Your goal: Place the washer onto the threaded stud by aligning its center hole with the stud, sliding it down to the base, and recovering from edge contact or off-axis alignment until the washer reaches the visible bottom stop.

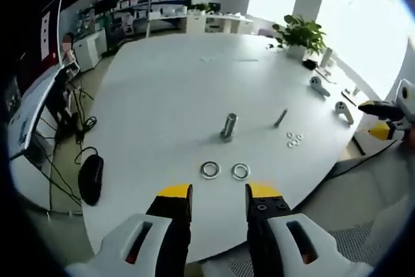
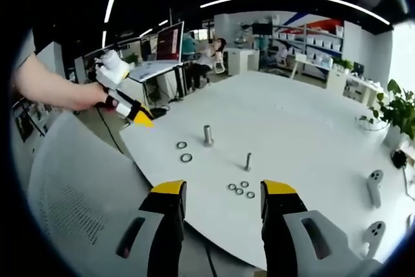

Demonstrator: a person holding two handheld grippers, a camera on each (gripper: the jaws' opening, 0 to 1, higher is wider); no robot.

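Observation:
A thick threaded stud [image 1: 228,126] stands upright on the white table [image 1: 168,95]. Two large steel washers [image 1: 209,170] [image 1: 240,171] lie flat just in front of it, near the table edge. My left gripper [image 1: 218,192] is open and holds nothing, hovering off the edge short of the washers. In the right gripper view the stud [image 2: 208,135] and the two washers [image 2: 181,145] [image 2: 187,157] lie ahead to the left. My right gripper [image 2: 224,189] is open with nothing between its jaws, also seen as the right gripper [image 1: 377,120]. A hand holds the left gripper [image 2: 139,118].
A thinner bolt [image 1: 281,118] stands right of the stud with several small washers [image 1: 294,139] beside it. Two grey controllers [image 1: 318,85] [image 1: 343,111] and a potted plant [image 1: 301,34] occupy the far right. A mesh chair back [image 2: 71,192] sits below the table edge.

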